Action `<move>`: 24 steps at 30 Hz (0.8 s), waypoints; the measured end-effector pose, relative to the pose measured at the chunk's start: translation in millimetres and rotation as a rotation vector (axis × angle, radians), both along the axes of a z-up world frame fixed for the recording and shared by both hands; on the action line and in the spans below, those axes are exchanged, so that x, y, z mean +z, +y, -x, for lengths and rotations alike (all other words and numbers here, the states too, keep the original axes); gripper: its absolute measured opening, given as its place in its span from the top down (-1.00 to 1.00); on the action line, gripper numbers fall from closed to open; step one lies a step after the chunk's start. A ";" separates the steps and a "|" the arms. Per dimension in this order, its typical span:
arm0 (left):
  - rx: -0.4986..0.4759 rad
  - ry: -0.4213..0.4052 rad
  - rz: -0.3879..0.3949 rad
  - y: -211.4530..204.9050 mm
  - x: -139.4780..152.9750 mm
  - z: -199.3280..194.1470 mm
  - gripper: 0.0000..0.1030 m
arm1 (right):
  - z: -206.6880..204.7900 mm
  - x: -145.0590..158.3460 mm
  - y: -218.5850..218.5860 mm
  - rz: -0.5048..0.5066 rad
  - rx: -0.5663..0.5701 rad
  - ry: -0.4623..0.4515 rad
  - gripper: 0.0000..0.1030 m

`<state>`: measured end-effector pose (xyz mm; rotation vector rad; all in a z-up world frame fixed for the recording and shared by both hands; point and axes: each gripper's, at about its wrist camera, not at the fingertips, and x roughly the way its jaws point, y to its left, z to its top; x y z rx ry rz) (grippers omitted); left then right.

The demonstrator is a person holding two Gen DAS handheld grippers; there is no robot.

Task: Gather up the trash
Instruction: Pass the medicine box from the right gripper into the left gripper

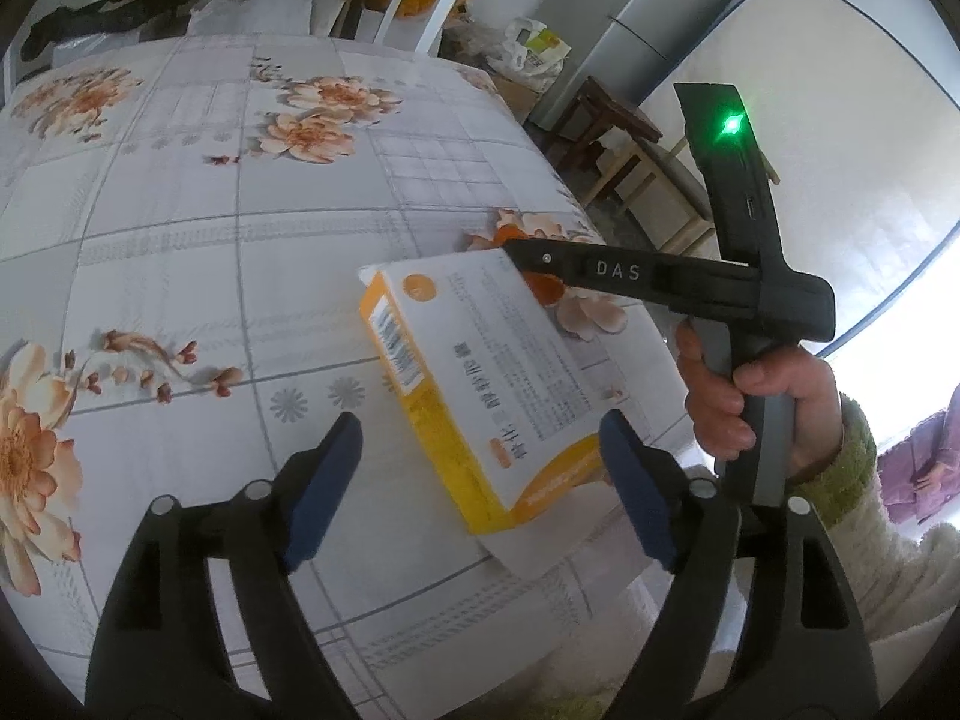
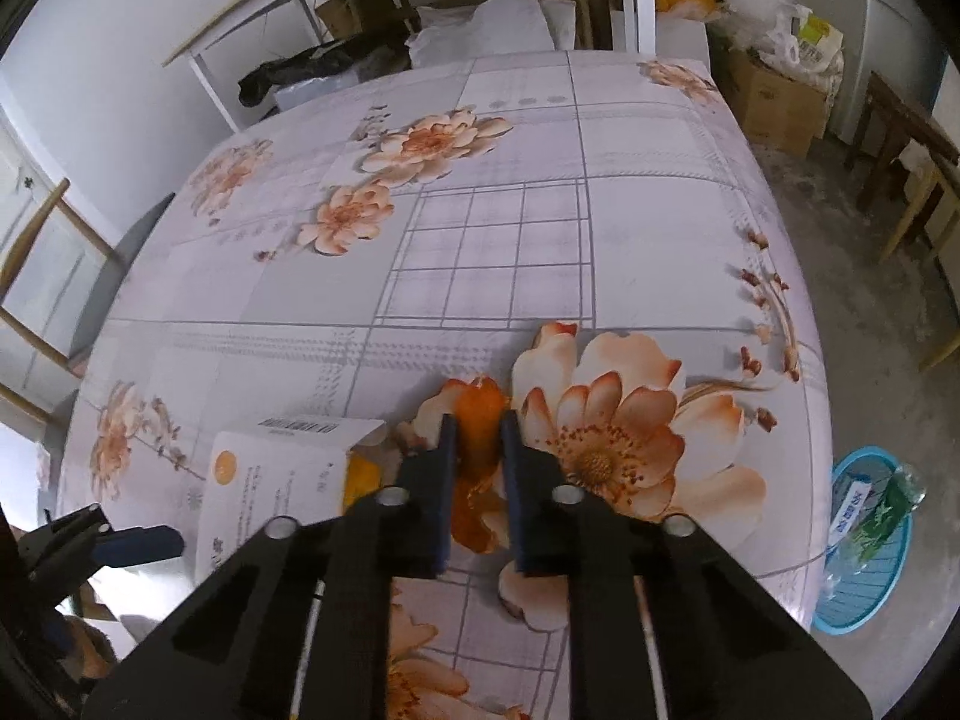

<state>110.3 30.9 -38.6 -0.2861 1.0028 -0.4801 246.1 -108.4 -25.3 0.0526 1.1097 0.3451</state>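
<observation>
The bench (image 2: 540,252), under a floral cloth, fills both views. On the floor at 4 o'clock in the right wrist view sits a blue basket (image 2: 864,594) holding a green bottle (image 2: 888,510) and a printed packet. A white-and-yellow box (image 1: 474,384) lies on the bench between the wide-open left tongs (image 1: 480,450), untouched. The right tongs (image 2: 477,438) are nearly shut on an orange scrap (image 2: 477,420), angled steeply down, held by a hand (image 1: 762,414).
</observation>
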 end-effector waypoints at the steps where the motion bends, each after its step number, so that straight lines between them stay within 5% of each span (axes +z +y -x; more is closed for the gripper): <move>1: 0.000 -0.002 -0.006 -2.3 0.4 -0.4 -0.58 | 1.2 0.2 -1.9 -0.005 -0.013 -0.002 0.77; 24: 0.113 -0.048 -0.285 -69.1 -14.6 -27.7 -0.62 | 66.3 -1.6 -85.8 -0.194 -0.244 0.009 0.80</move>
